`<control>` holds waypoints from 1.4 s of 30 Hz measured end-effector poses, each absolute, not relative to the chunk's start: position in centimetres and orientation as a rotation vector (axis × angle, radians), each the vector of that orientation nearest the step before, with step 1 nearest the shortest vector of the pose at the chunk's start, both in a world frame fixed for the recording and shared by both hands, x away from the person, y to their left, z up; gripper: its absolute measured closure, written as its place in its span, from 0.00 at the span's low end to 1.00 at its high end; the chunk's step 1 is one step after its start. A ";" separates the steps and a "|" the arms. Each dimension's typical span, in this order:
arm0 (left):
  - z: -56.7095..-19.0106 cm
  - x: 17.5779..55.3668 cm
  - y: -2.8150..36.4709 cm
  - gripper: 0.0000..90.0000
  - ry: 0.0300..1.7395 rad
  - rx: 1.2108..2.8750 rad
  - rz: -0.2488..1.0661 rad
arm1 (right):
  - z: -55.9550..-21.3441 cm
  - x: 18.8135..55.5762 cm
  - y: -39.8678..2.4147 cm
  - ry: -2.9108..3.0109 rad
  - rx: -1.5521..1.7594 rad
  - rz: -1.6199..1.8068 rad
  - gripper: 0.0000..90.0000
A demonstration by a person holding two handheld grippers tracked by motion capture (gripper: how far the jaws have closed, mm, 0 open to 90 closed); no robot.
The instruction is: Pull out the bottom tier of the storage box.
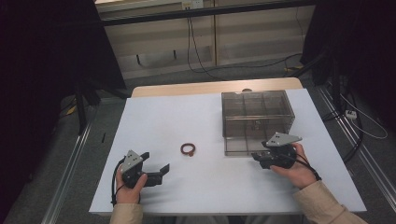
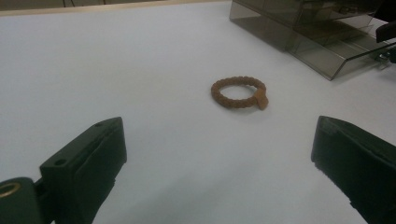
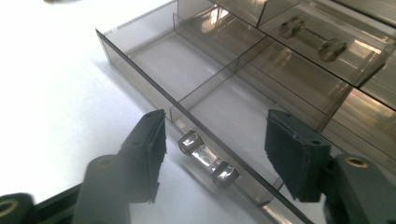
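Note:
A brown beaded ring [image 1: 188, 149] [image 2: 239, 92] lies flat on the white table [image 1: 201, 116]. My left gripper [image 1: 156, 162] [image 2: 223, 140] rests near the front edge, open, its jaws pointing at the ring from a short way off. At the right stands a smoky clear drawer box [image 1: 257, 109]. Its lower drawer [image 1: 239, 145] [image 3: 135, 74] is pulled out, and its divided compartments look empty. My right gripper [image 1: 257, 159] [image 3: 219, 140] is open with its jaws on either side of the drawer's clear handle [image 3: 208, 159], and the pads stand apart from it.
A second drawer above, with its own clear handle [image 3: 313, 39], stays pushed in. Black stands and cables [image 1: 196, 42] lie on the floor beyond the table's far wooden edge [image 1: 215, 87]. Bare white table [image 2: 116, 60] stretches left of the ring.

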State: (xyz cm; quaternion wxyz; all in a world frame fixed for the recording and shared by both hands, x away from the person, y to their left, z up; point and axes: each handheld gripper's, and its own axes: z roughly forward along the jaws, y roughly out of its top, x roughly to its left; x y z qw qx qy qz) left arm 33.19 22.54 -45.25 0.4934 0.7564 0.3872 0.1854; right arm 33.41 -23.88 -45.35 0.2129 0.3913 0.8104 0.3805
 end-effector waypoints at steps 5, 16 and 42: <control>-45.2 33.2 22.4 0.04 0.940 1.830 0.448 | -44.9 33.0 -24.1 2.226 1.142 1.118 0.36; -45.1 33.2 22.4 0.04 0.935 1.829 0.446 | -44.0 31.8 -24.1 2.196 1.176 1.235 0.29; -44.4 33.8 21.8 0.03 0.928 1.809 0.430 | -43.8 30.2 -24.6 2.193 1.185 1.327 0.17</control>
